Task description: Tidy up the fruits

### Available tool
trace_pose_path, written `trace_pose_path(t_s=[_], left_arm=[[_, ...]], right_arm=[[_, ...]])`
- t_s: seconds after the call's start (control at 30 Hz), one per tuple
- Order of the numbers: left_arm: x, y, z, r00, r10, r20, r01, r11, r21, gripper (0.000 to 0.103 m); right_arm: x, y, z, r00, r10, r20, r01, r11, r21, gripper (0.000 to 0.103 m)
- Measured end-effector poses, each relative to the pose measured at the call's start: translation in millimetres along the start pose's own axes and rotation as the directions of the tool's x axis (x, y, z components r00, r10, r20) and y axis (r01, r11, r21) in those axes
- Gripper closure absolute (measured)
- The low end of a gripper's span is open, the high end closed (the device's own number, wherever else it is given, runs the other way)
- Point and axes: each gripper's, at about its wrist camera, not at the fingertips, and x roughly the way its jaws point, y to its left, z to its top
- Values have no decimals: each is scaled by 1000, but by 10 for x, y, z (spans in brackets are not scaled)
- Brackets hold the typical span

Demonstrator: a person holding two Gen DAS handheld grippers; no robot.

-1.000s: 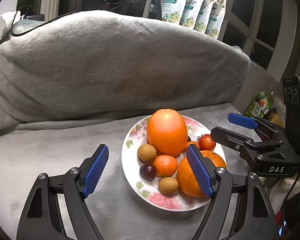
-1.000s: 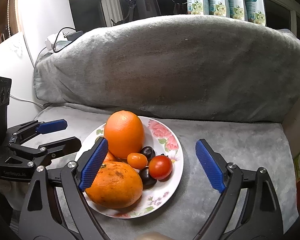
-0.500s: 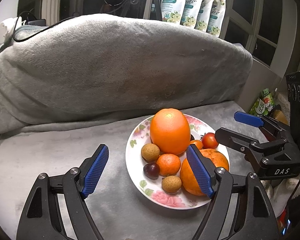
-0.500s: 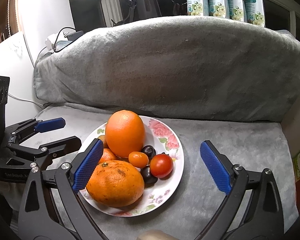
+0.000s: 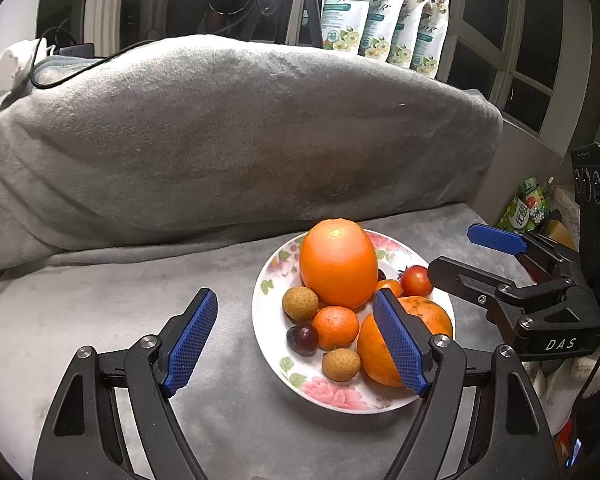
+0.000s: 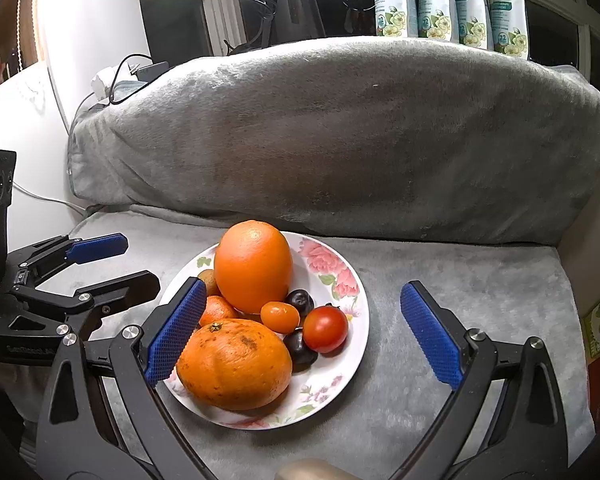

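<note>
A floral plate (image 5: 274, 344) (image 6: 352, 320) sits on the grey blanket and holds a tall orange (image 5: 338, 262) (image 6: 253, 266), a flat mottled orange (image 6: 234, 364), a small mandarin (image 5: 335, 327), two brown longans (image 5: 300, 303), dark plums (image 6: 300, 300), a kumquat (image 6: 280, 317) and a cherry tomato (image 6: 325, 329). My left gripper (image 5: 294, 300) (image 6: 142, 260) hovers open at the plate's left side. My right gripper (image 6: 304, 284) (image 5: 450, 250) is open wide at the plate's right side. Neither holds anything.
A large cushion under a grey blanket (image 5: 220, 140) rises behind the plate. White floral packets (image 5: 380, 20) stand on the sill behind it. A cable and charger (image 6: 128, 76) lie at the cushion's left end. A green packet (image 5: 526, 208) sits at the right.
The right gripper's jaws have spread a little wider. The plate, the fruit and the left gripper stand as before.
</note>
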Motion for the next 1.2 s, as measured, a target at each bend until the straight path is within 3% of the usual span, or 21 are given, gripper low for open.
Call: trace_pose_path(t_s=[0.5, 1.2], left_arm=[[-137, -10, -45, 1000, 9, 17, -9, 1000, -8, 23], [-744, -56, -261, 990, 48, 135, -44, 999, -28, 23]], right_arm=[[-111, 12, -17, 1000, -8, 16, 8, 1000, 9, 3], [-605, 195, -190, 991, -72, 111, 72, 997, 2, 3]])
